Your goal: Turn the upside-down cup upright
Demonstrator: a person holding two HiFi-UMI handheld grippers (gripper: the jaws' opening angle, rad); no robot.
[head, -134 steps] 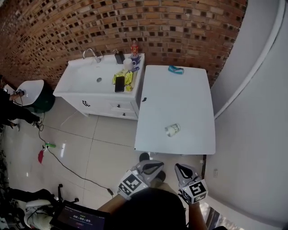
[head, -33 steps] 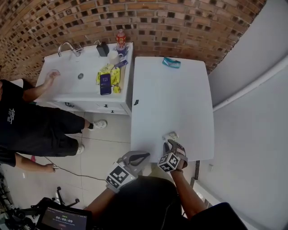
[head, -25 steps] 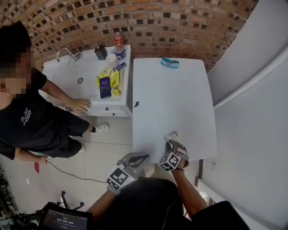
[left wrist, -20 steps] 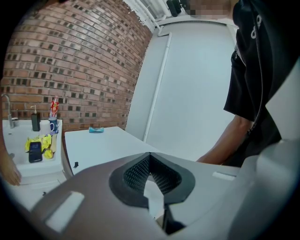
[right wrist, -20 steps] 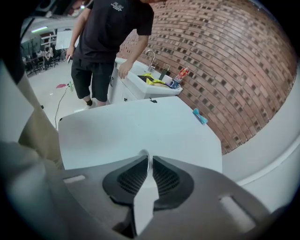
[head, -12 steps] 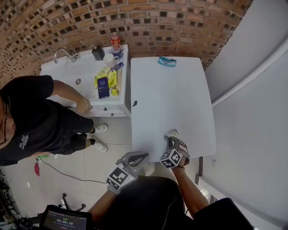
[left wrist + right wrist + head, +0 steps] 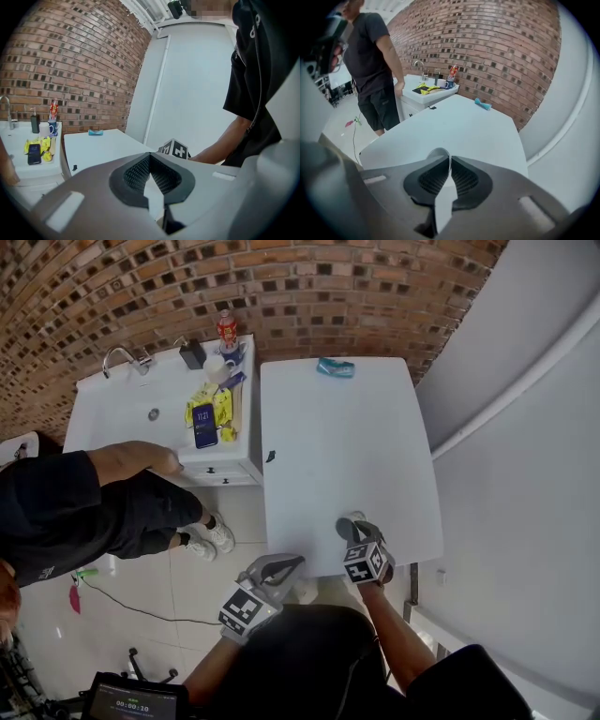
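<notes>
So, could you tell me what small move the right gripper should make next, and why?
Probably lift the cup slightly off the table: the right gripper is shut on its thin wall near the table's front edge, so the grasp looks made.

Nothing legible: digits glow on a phone (image 7: 204, 431) left of the white table (image 7: 347, 456) and a screen (image 7: 127, 699) below it, too small to read.
</notes>
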